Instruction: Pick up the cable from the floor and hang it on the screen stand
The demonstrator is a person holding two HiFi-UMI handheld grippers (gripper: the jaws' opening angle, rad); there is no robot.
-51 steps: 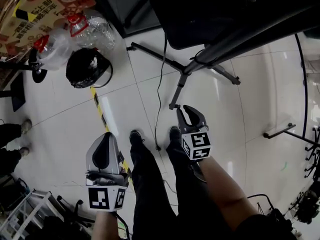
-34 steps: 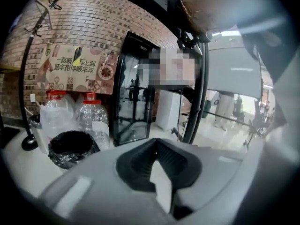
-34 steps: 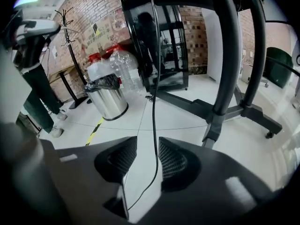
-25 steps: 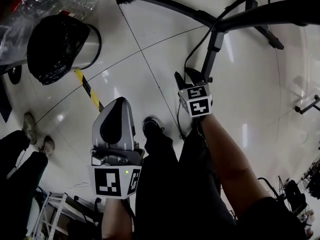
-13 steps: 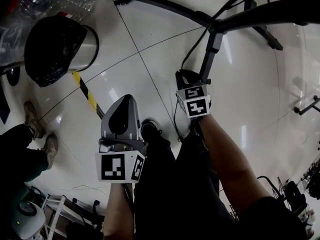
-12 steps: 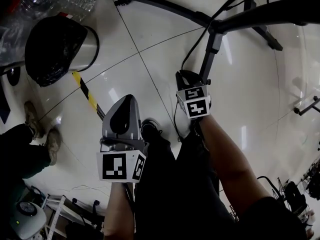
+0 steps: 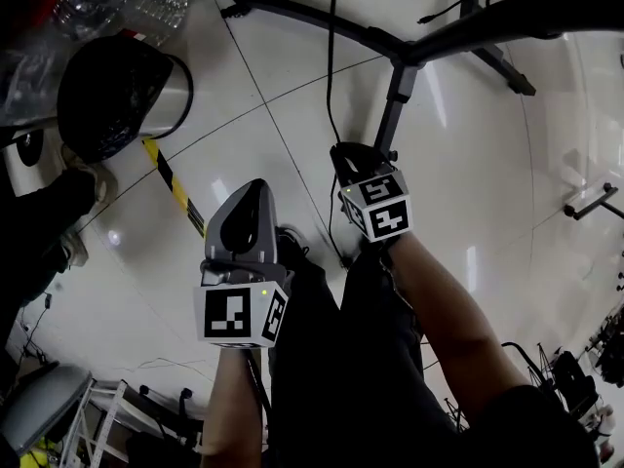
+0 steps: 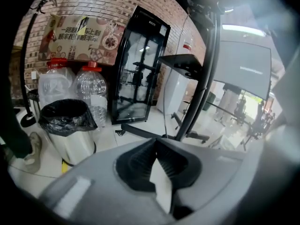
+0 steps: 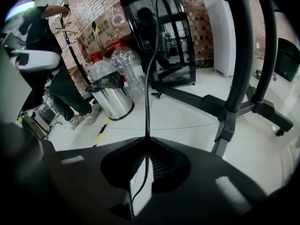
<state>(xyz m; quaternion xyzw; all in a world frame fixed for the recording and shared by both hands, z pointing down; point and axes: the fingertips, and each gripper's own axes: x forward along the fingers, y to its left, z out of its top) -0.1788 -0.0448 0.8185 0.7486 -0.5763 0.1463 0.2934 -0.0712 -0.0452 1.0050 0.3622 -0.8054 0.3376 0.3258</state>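
Pinching the thin black cable at their tips, the jaws of the right gripper have just been closing on it. The cable is running straight up out of the jaws, and in the head view it is crossing in front of the screen stand's base leg, with its loose end trailing to the floor beside the person's shoe. The left gripper is hovering nearby with jaws together and nothing between them, facing a lined trash bin.
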